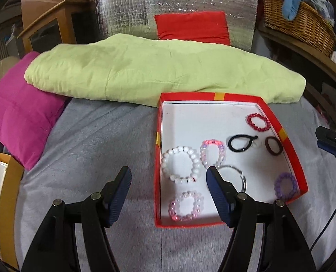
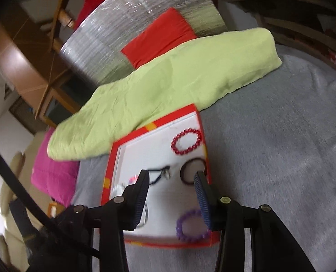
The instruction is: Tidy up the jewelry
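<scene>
A red box (image 1: 290,154) with a white floor lies on the grey cloth and holds several bracelets and hair ties. Inside are a white bead bracelet (image 1: 180,165), a pale pink one (image 1: 186,205), a pink-lilac one (image 1: 212,153), a dark red bead ring (image 1: 258,122), a purple ring (image 1: 285,185), a black hair tie (image 1: 241,143), a maroon tie (image 1: 274,148) and a thin wire hoop (image 1: 242,176). My left gripper (image 1: 169,173) stands open and empty above the box's left edge. My right gripper (image 2: 172,176) hovers open and empty over the box (image 2: 113,158), above the purple ring (image 2: 191,226), maroon tie (image 2: 191,172) and red ring (image 2: 186,141).
A folded light green blanket (image 1: 158,70) lies just behind the box. A magenta cushion (image 1: 20,113) sits at the left, a red cushion (image 1: 192,27) against silver foil at the back. A wicker basket (image 1: 299,22) stands on a shelf at right. A black cable (image 2: 20,192) crosses the right wrist view.
</scene>
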Available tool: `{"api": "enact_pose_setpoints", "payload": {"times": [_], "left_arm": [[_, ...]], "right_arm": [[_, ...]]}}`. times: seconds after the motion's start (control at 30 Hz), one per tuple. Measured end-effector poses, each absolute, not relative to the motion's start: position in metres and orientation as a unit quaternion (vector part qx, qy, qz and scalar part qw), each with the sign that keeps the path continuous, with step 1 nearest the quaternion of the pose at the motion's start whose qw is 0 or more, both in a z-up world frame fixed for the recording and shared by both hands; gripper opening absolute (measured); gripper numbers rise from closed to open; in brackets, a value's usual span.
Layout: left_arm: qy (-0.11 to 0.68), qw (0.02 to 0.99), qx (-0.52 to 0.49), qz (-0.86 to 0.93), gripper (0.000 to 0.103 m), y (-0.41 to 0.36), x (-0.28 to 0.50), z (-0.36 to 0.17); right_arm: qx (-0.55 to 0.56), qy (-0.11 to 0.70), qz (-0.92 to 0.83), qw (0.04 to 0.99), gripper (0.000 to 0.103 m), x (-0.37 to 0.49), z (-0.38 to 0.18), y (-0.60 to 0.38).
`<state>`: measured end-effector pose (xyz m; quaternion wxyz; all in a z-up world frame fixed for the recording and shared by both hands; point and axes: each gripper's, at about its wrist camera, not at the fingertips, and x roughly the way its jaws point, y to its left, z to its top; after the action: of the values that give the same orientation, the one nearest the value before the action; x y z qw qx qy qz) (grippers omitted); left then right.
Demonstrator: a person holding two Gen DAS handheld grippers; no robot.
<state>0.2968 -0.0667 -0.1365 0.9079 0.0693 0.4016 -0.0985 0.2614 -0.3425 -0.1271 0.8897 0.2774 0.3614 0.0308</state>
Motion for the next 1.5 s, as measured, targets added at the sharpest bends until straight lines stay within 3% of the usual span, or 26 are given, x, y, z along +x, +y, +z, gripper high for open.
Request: {"api": "enact_pose_setpoints", "payload": {"times": [0.1, 0.3, 0.43, 0.7, 0.9, 1.17, 1.5], "left_arm": [[0.394, 0.909, 0.090, -0.099, 0.069, -0.073, 0.281, -0.132], [0.368, 0.918, 0.110, -0.097, 0.071, -0.077, 0.243, -0.118], [0.356, 0.925, 0.095, -0.095, 0.080, -0.069, 0.213, -0.111], [0.335, 0.938, 0.076, -0.052, 0.082, -0.042, 0.157, -0.090], [0.301, 0.951, 0.072, 0.002, 0.090, -0.027, 0.111, -0.056], [0.267, 0.961, 0.076, 0.016, 0.090, -0.018, 0.055, -0.006], [0.241, 0.966, 0.095, 0.024, 0.092, -0.015, 0.012, 0.026]], "right_arm": [[0.227, 0.364, 0.032, 0.903, 0.056, 0.246, -0.122, -0.326], [0.154, 0.349, 0.019, 0.924, 0.057, 0.209, -0.109, -0.304], [0.114, 0.334, 0.002, 0.936, 0.063, 0.183, -0.102, -0.294], [0.060, 0.315, -0.028, 0.947, 0.064, 0.125, -0.091, -0.273], [0.042, 0.302, -0.030, 0.952, 0.066, 0.076, -0.062, -0.254], [0.042, 0.289, -0.032, 0.956, 0.068, 0.021, -0.011, -0.240], [0.018, 0.296, -0.037, 0.954, 0.068, -0.016, 0.005, -0.220]]}}
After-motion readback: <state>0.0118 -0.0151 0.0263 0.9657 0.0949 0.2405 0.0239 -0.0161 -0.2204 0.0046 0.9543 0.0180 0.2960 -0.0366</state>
